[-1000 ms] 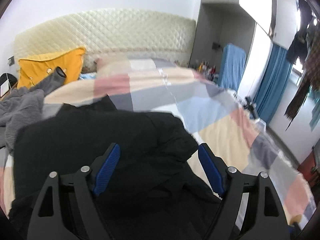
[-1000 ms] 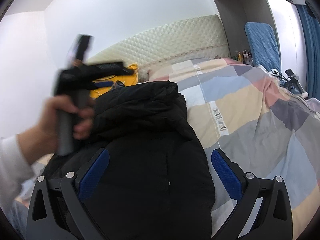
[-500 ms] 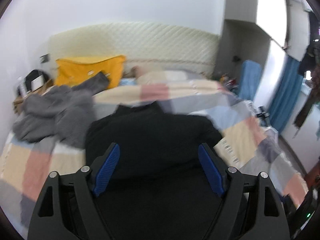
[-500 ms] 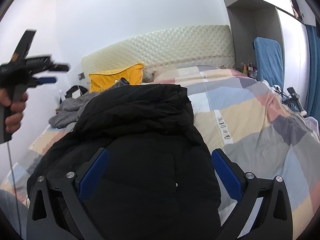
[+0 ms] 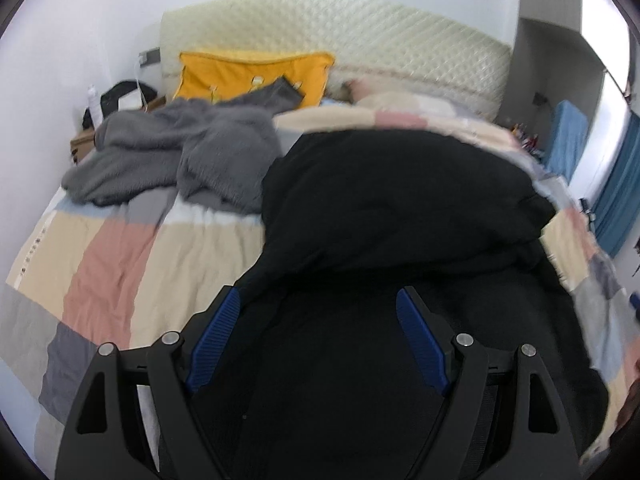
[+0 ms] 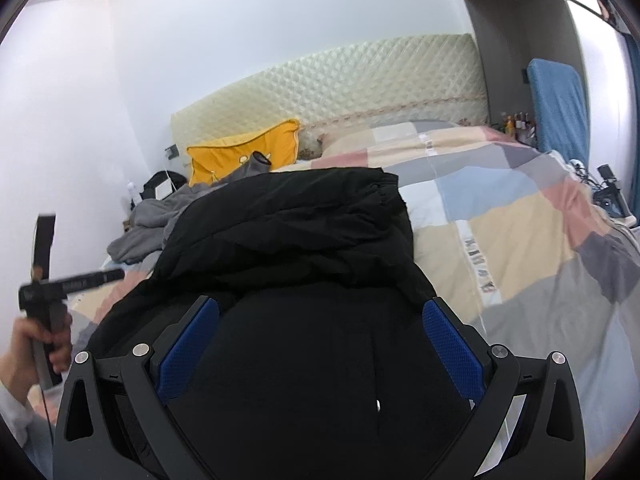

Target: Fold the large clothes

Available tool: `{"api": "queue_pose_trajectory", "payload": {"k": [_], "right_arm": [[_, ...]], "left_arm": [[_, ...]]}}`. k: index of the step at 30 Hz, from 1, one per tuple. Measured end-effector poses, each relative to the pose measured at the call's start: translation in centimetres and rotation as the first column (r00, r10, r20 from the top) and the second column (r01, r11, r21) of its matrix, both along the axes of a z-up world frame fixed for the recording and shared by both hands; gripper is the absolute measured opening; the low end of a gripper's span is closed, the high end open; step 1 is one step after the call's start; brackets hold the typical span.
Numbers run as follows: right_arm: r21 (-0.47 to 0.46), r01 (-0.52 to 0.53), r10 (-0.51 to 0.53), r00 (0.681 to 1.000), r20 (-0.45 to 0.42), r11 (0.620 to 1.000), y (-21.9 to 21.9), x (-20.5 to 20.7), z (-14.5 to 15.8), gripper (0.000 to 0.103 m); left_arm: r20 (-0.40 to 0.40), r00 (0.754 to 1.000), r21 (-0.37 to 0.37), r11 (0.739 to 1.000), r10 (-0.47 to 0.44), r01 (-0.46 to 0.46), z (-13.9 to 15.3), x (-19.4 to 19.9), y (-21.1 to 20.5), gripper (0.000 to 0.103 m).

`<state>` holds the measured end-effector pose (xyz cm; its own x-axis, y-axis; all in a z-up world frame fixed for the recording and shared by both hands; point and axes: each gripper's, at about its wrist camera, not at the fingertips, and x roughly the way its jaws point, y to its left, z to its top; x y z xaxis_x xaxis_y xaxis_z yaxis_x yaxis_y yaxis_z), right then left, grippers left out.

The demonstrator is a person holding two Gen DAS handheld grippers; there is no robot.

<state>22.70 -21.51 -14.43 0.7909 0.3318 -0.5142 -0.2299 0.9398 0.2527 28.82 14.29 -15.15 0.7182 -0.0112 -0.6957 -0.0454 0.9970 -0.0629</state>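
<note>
Black and puffy, a large padded jacket [image 5: 400, 216] lies spread on a bed, filling the space straight ahead of both hand-held grippers. Its upper part is folded over the lower body, forming a thick rumpled ridge just beyond the fingertips in each wrist view.

The left gripper [image 5: 318, 336] has its jaws spread wide, and its blue pads [image 5: 214, 338] pinch nothing. The jacket lies ahead of the gripper and between its fingers. Beyond its left finger, a patchwork quilt [image 5: 120, 264] in cream, pink, grey and pale blue covers the bed. Further ahead and to the left, a crumpled grey fleece garment [image 5: 180, 152] lies just beside the jacket's far left edge. Past that, a yellow pillow [image 5: 248, 72] leans against a cream quilted headboard [image 5: 360, 40].

The right gripper [image 6: 320, 344] is likewise spread wide, its blue pads [image 6: 454, 350] free of any fabric, with the jacket [image 6: 288, 240] ahead of it and between its fingers. A small white dot, perhaps a snap, shows on the cloth near the right finger. To this gripper's far left, a hand [image 6: 36, 344] grips the handle of the other gripper, slightly blurred. The quilt [image 6: 520, 248] stretches away to the right of the jacket.
</note>
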Motion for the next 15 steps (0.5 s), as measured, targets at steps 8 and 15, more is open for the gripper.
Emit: {"api": "queue_pose_trajectory", "payload": {"k": [8,15], "right_arm": [[-0.019,-0.018,0.017,0.998,-0.057,1.0,0.9,8.5,-2.5,0.1],[0.082,0.047,-0.041,0.997,-0.07,0.996,-1.6,14.4,-3.0,0.098]], "left_arm": [[-0.086,0.995,0.036,0.999,0.042,-0.039,-4.7,3.9,1.9,0.081],[-0.137,0.988,0.046,0.997,0.067,-0.062,-7.6,6.7,2.8,0.081]]}}
